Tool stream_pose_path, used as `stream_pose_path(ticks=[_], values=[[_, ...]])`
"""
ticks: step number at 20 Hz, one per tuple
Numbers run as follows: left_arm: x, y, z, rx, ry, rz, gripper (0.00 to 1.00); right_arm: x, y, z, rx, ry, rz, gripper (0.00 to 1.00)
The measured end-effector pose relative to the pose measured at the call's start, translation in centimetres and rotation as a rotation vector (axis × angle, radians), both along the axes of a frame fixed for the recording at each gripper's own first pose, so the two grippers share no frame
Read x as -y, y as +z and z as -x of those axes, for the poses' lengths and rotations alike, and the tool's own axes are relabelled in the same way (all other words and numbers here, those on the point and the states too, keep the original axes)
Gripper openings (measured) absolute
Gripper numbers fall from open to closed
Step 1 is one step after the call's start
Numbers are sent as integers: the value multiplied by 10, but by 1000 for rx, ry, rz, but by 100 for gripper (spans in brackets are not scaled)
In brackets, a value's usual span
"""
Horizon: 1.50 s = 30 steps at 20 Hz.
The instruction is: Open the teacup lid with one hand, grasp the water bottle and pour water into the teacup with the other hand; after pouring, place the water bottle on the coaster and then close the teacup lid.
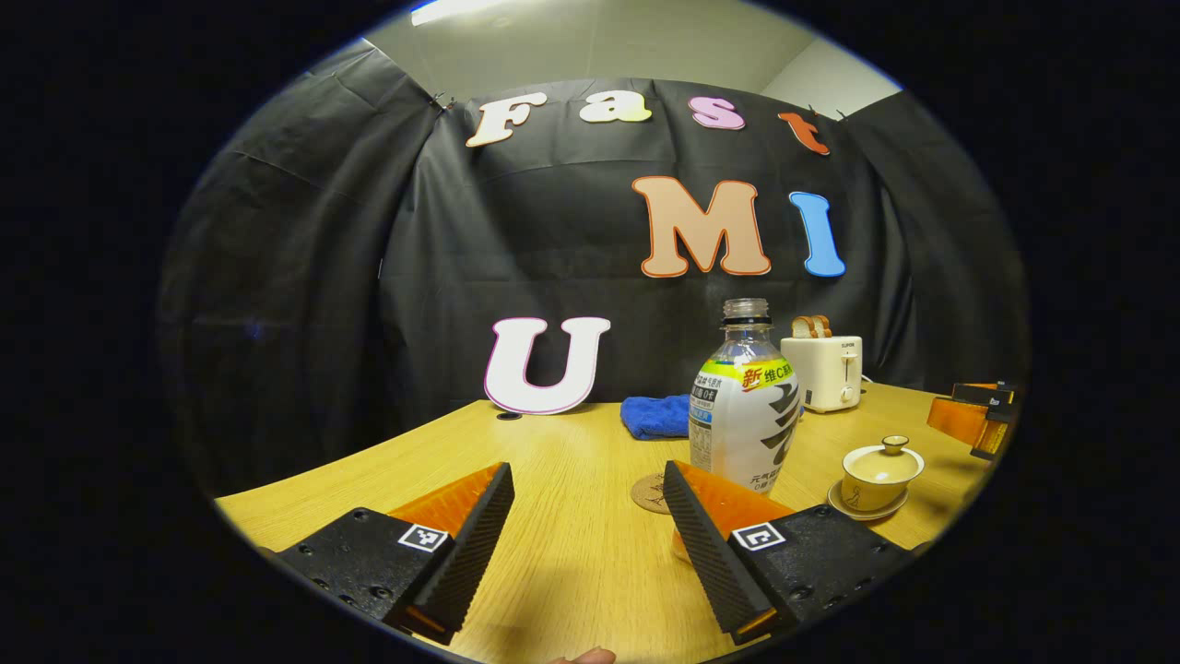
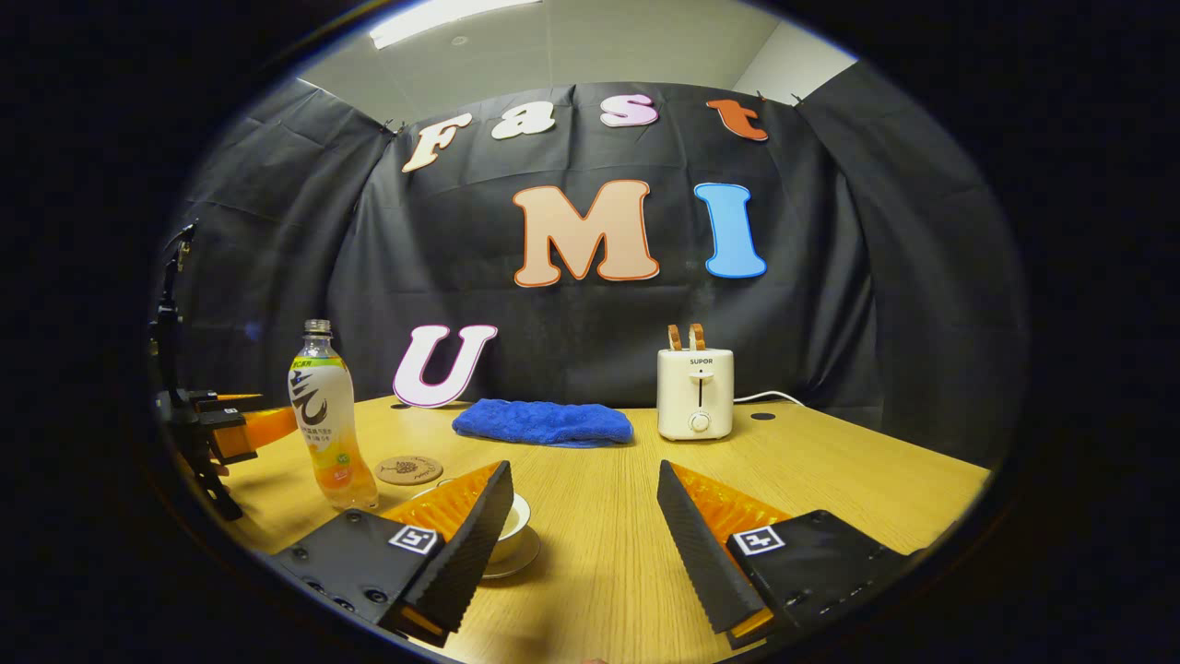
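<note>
My left tool (image 1: 587, 516) and right tool (image 2: 583, 516) both gape over the tabletop (image 1: 572, 572), then the uncapped water bottle (image 1: 745, 406) beside the coaster (image 1: 650, 493), lidded teacup (image 1: 880, 472) rightward, toaster (image 2: 696, 394) farthest.

Toaster (image 2: 696, 394) front reads, seemingly, "SUPOR".

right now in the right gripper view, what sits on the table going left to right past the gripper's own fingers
left gripper → water bottle → coaster → blue cloth → toaster. The teacup, partly behind a finger, is left out.
</note>
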<state>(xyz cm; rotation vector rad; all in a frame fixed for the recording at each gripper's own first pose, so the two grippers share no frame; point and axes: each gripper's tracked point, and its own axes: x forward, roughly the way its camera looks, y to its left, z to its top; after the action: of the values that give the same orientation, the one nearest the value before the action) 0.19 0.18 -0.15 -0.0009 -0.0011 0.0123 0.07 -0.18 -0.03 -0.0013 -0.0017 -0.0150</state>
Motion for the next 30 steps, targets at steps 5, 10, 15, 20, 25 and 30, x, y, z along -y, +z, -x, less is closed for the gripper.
stream_pose_path(ticks=[5, 10, 15, 20, 25, 30], values=[[-1, 0, 0, -1, 9, 0, 95, 1, 0, 0, -1, -9, 0, 96], [-3, 0, 1, -1, 18, 0, 95, 1, 0, 0, -2, -9, 0, 98], [-3, 0, 0, 0, 18, 0, 95, 0, -1, -1, -2, -5, 0, 96], [-3, -1, 0, -1, 17, 0, 95, -1, 0, -1, -1, 3, 0, 96], [-4, 0, 0, -2, 22, 1, 95, -6, 0, 1, 2, 20, 0, 96], [-4, -1, 0, -2, 22, 1, 95, -20, -4, -1, -22, 68, -30, 99]])
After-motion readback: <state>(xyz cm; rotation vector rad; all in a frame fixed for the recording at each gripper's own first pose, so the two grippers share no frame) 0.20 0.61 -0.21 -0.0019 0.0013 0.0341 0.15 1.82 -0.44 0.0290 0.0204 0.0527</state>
